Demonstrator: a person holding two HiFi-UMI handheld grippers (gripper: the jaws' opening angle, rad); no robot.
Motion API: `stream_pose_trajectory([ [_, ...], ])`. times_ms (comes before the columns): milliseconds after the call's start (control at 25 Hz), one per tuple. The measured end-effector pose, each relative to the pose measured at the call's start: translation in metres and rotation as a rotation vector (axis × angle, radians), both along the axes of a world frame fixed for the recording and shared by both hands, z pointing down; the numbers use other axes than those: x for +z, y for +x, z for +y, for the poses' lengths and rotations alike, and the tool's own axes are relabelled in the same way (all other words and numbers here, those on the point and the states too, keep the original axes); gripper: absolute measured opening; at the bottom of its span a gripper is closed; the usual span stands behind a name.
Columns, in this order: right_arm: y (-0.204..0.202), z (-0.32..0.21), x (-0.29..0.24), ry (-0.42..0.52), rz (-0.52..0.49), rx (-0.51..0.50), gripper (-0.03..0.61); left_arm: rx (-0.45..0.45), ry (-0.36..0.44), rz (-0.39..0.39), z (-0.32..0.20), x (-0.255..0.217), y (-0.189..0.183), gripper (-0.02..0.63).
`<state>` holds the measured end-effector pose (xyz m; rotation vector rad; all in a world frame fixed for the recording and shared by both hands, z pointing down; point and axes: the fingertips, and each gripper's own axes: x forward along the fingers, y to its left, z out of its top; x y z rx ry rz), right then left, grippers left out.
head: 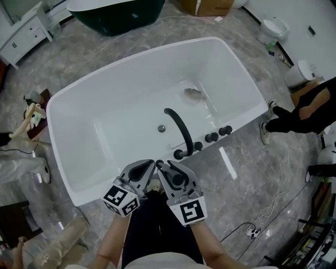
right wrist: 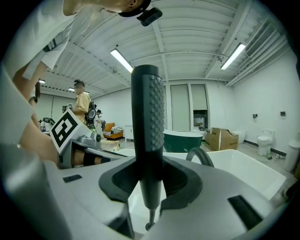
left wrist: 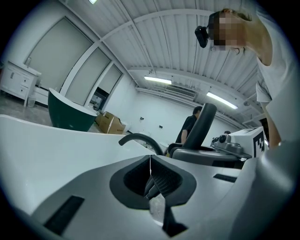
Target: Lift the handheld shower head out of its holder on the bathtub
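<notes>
A black, stick-shaped handheld shower head [right wrist: 147,122] stands upright between the jaws of my right gripper [right wrist: 149,187], which is shut on its lower stem. In the head view the right gripper [head: 161,166] and left gripper [head: 150,164] hang side by side over the near rim of the white bathtub [head: 73,105]. They are just left of the black curved spout [head: 179,128] and the row of black knobs [head: 211,137]. My left gripper [left wrist: 151,161] has its jaws together with nothing seen between them. From the left gripper view the shower head [left wrist: 204,126] rises out of the right gripper.
A dark green tub [head: 113,13] and a cardboard box [head: 207,6] stand beyond the white tub. A person in black [head: 299,113] sits at the right, near toilets [head: 273,29]. A white cable [head: 268,210] lies on the floor at the right. A white cabinet [head: 21,31] is at the far left.
</notes>
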<state>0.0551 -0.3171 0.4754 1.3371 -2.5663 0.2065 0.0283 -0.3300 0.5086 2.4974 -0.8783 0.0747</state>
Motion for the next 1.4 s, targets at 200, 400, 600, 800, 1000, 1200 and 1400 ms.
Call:
stream_pose_trajectory([
  [200, 0.013, 0.004, -0.021, 0.018, -0.003, -0.010, 0.133, -0.014, 0.007, 0.005, 0.004, -0.015, 0.011, 0.011],
  [400, 0.011, 0.011, -0.046, 0.038, -0.038, -0.013, 0.132, -0.016, 0.016, 0.020, 0.012, -0.034, 0.010, 0.012],
  [600, 0.011, 0.021, -0.070, 0.061, -0.052, -0.012, 0.133, -0.002, 0.043, 0.018, 0.018, -0.055, 0.013, 0.012],
  [800, 0.016, 0.028, -0.088, 0.078, -0.060, -0.016, 0.133, 0.021, 0.076, 0.016, 0.021, -0.074, 0.018, 0.012],
  [1000, 0.024, 0.032, -0.105, 0.101, -0.071, -0.001, 0.133, 0.038, 0.095, 0.023, 0.020, -0.091, 0.019, 0.012],
  [1200, 0.035, 0.040, -0.121, 0.135, -0.087, 0.028, 0.133, 0.073, 0.128, 0.039, 0.026, -0.105, 0.026, 0.012],
  [1400, 0.053, 0.051, -0.140, 0.192, -0.067, 0.078, 0.133, 0.138, 0.154, 0.053, 0.034, -0.116, 0.046, 0.012],
])
